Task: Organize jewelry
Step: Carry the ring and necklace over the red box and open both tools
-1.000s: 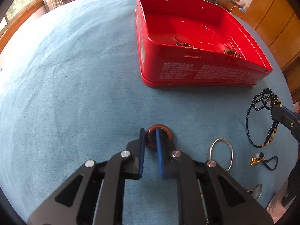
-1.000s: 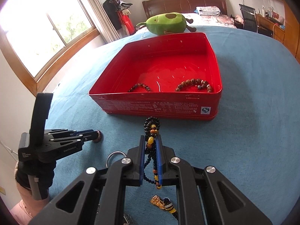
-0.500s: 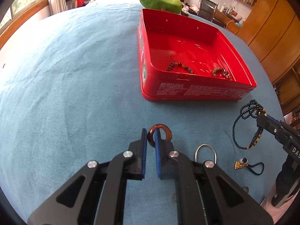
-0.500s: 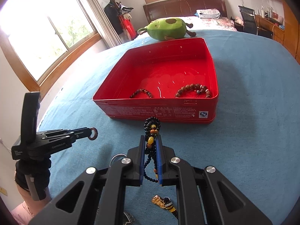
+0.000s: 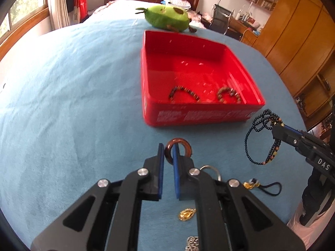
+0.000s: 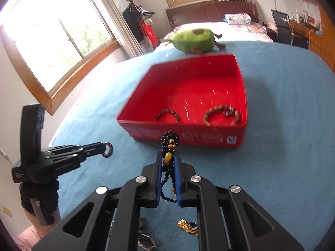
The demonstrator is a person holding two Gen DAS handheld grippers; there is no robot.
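At lower centre of our left view, the left gripper (image 5: 168, 153) has its fingers closed on a brown ring (image 5: 181, 146). Upper right sits the red tin (image 5: 201, 116), its white print blurred. Far right, our right gripper (image 5: 277, 132), marked "DAS", pinches a black bead necklace (image 5: 254, 144).

Brown ring (image 5: 178, 149): small, glossy, reddish-brown, upright, lifted off the blue cloth near the red tin's front wall. Black bead necklace (image 6: 170, 146): long strand with amber and brown accent beads, bunched, loops hanging. Red tin (image 5: 201, 116): open, rectangular, holding two beaded bracelets (image 5: 184, 93) near its front wall.
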